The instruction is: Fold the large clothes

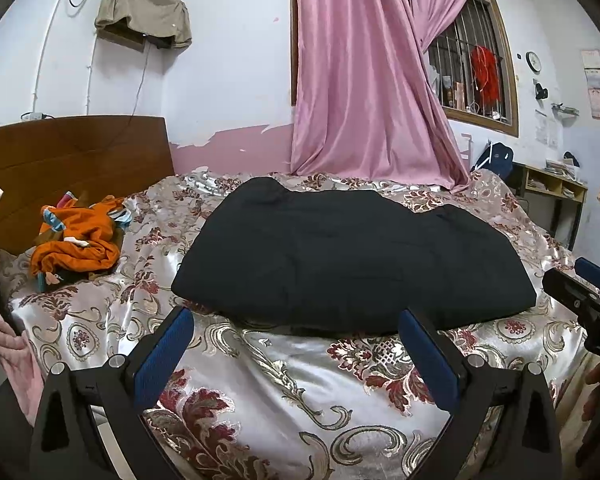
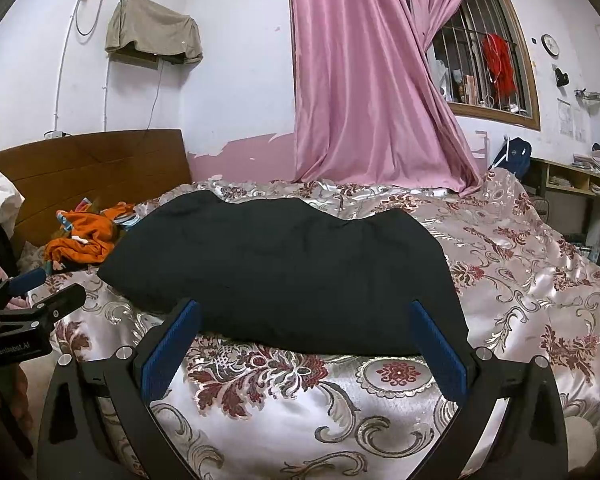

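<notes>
Black garment lies folded on the floral bedspread, left gripper and right gripper both wide open, empty

A home bedroom: bed, headboard, curtain.

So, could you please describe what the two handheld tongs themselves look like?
Both the left tongs and right tongs share one design: matte black angular frames with silver round bolt heads and textured blue pads lining each finger. The left unit's body carries small white lettering. No cables show.

black garment, floral bedspread, pink curtain
</notes>
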`<action>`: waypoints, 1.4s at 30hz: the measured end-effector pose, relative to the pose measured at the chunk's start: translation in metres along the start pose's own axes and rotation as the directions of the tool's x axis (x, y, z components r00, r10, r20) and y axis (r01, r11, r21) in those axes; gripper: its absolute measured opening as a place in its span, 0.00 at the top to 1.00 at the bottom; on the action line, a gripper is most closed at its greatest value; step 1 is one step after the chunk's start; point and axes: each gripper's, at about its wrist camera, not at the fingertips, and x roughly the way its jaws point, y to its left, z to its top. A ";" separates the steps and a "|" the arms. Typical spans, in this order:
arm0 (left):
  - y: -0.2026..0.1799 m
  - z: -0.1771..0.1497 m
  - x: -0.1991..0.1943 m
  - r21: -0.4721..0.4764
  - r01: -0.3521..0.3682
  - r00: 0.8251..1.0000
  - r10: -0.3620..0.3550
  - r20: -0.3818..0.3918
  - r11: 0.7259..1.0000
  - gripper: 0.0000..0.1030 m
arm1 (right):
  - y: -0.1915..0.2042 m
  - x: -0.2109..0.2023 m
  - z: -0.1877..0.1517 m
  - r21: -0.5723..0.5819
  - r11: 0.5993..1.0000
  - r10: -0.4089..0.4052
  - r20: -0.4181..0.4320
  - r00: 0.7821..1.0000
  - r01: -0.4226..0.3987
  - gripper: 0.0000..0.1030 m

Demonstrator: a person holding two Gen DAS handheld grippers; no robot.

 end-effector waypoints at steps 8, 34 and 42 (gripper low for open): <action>0.000 -0.003 0.003 0.003 -0.002 1.000 0.002 -0.011 1.000 0.00 | 0.000 0.001 0.000 0.003 1.000 -0.002 -0.004 1.000 0.002 0.01; 0.001 -0.006 0.006 -0.008 -0.003 1.000 0.003 -0.028 1.000 0.00 | 0.003 0.002 -0.005 -0.003 1.000 -0.006 -0.008 1.000 0.005 0.01; -0.001 -0.007 0.006 -0.006 0.000 1.000 0.000 -0.028 1.000 0.00 | 0.008 0.000 -0.005 -0.019 1.000 -0.001 -0.005 1.000 0.001 0.01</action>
